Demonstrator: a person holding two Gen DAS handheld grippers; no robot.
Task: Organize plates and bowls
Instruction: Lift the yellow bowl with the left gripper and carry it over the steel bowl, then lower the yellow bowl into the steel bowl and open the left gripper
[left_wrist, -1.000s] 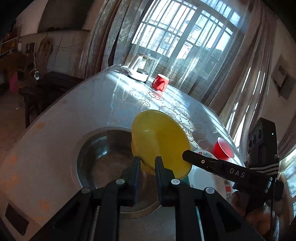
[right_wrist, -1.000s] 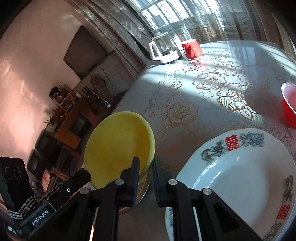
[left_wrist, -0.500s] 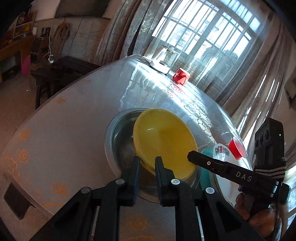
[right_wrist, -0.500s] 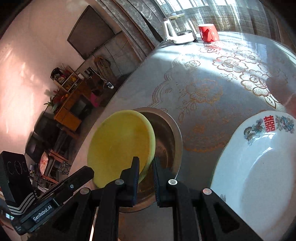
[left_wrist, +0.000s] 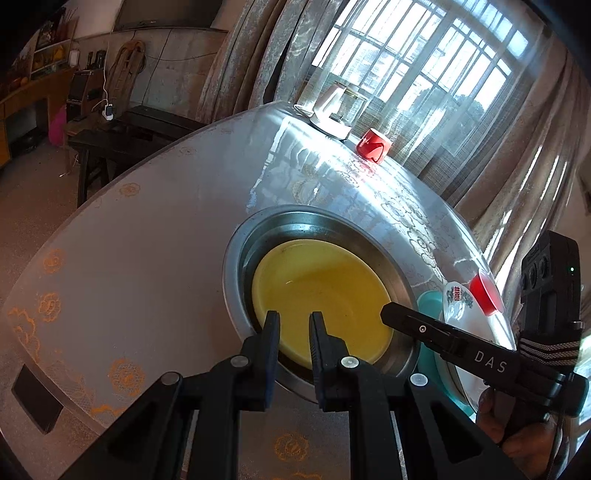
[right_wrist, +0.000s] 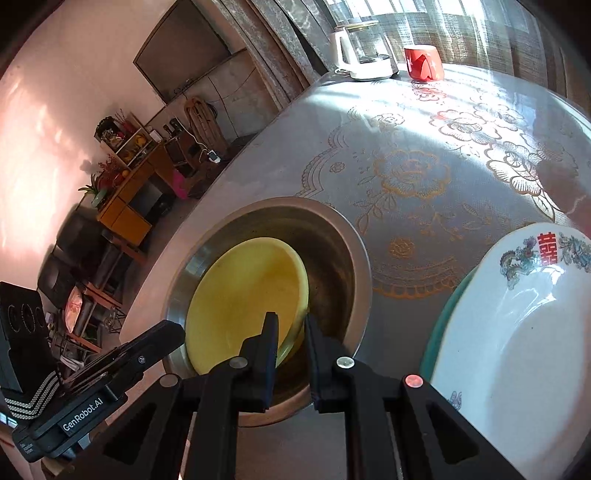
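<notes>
My two grippers, left (left_wrist: 293, 328) and right (right_wrist: 290, 328), jaws clamped on one yellow plate (left_wrist: 321, 295) inside one steel basin (left_wrist: 236, 258); one white plate (right_wrist: 517, 332) at three o'clock.

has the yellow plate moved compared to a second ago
Yes. The yellow plate, gripped at its rim by both grippers, has tipped down from standing above the steel basin to sit inside it.

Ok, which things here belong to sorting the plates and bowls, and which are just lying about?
Part of the job:
yellow plate, held by both grippers
steel basin
white patterned plate
teal plate under it

Just lying about:
red mug
glass kettle
red cup
</notes>
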